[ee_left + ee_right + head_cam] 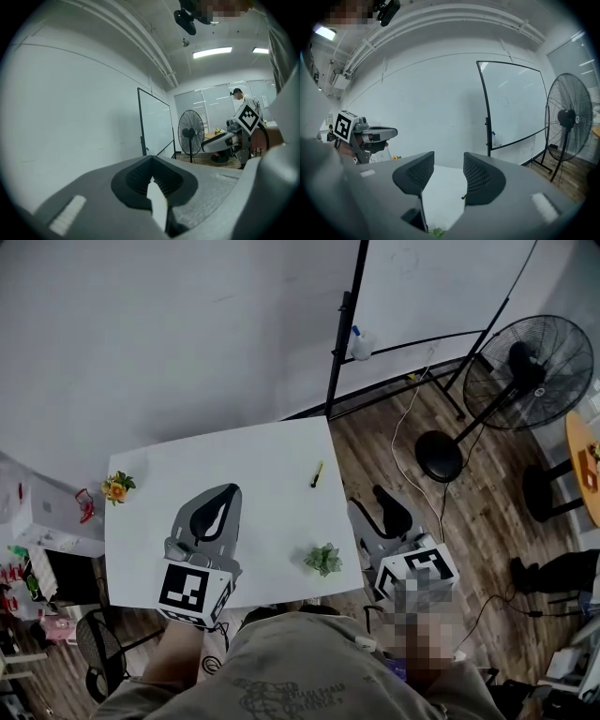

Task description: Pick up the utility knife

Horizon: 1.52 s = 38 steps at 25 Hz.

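Note:
The utility knife (317, 473), a slim yellow and black thing, lies on the white table (253, 460) near its far right side. My left gripper (228, 489) hovers over the table's near left part, well left of the knife. Its jaws meet at the tips in the left gripper view (151, 159), with nothing between them. My right gripper (367, 498) is off the table's right edge, nearer than the knife. In the right gripper view (448, 168) the jaws stand apart and empty. The knife (463, 197) shows far off, low in the gap.
A small green plant (324, 559) sits near the table's front right edge and an orange flower (117, 487) at its left edge. A whiteboard stand (342, 334) and a floor fan (539, 371) stand beyond on the wooden floor. Cluttered shelves are at the left.

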Each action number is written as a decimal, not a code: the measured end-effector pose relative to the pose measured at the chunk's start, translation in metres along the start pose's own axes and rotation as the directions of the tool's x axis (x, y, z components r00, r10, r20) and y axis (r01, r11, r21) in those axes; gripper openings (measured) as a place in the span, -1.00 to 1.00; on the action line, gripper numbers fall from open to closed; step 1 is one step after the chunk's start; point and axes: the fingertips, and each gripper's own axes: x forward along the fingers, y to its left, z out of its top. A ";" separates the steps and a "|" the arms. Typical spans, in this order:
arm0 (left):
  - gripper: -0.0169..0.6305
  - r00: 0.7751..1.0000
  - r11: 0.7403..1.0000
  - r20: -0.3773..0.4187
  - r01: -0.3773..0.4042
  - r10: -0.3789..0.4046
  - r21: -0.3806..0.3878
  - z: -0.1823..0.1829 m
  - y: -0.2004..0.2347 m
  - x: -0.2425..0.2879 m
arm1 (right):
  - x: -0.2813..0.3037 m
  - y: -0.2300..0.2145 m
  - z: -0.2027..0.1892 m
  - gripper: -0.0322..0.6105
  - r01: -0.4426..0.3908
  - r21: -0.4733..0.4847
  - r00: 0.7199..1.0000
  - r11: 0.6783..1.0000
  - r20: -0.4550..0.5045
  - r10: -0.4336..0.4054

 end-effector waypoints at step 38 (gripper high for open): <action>-0.95 0.964 0.983 -0.240 0.077 -0.116 -0.164 -0.171 0.066 0.136 | 0.226 -0.077 -0.221 -0.28 0.245 0.267 0.857 0.932 -0.509 -0.080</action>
